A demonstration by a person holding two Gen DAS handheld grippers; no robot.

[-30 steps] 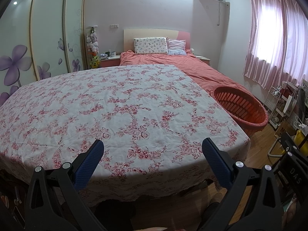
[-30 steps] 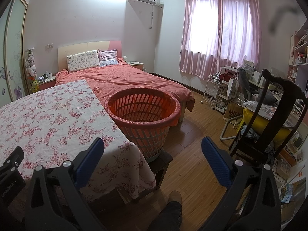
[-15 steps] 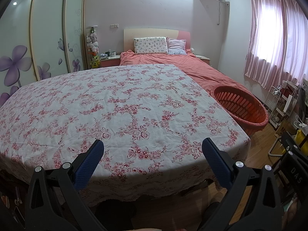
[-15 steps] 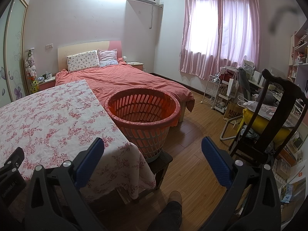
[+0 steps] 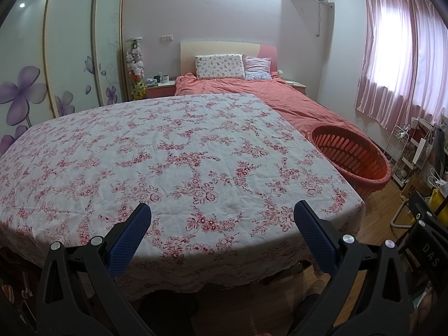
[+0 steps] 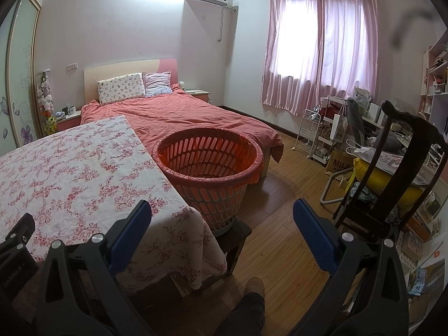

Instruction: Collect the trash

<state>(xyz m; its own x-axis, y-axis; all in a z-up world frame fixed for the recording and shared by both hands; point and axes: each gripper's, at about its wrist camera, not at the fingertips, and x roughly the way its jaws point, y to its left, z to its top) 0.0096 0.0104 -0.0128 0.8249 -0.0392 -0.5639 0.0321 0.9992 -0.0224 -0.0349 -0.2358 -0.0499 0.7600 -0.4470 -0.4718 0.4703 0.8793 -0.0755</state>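
A red slatted basket (image 6: 208, 165) lined with a red bag stands on a low dark stool at the right edge of the table; it also shows in the left wrist view (image 5: 351, 155). The table (image 5: 168, 154) has a white cloth with red flowers and nothing lies on it. I see no trash on it. My left gripper (image 5: 222, 218) is open and empty above the table's near edge. My right gripper (image 6: 222, 218) is open and empty, to the right of the table, short of the basket. The left gripper's body shows at the lower left of the right wrist view (image 6: 15, 247).
A bed with a coral cover (image 6: 190, 117) lies behind the table and basket. A dark wooden chair (image 6: 392, 173) with a yellow cushion, a wire rack (image 6: 310, 131) and cluttered shelves stand at the right. A wardrobe (image 5: 64, 56) is at the left. The floor is wood (image 6: 285, 196).
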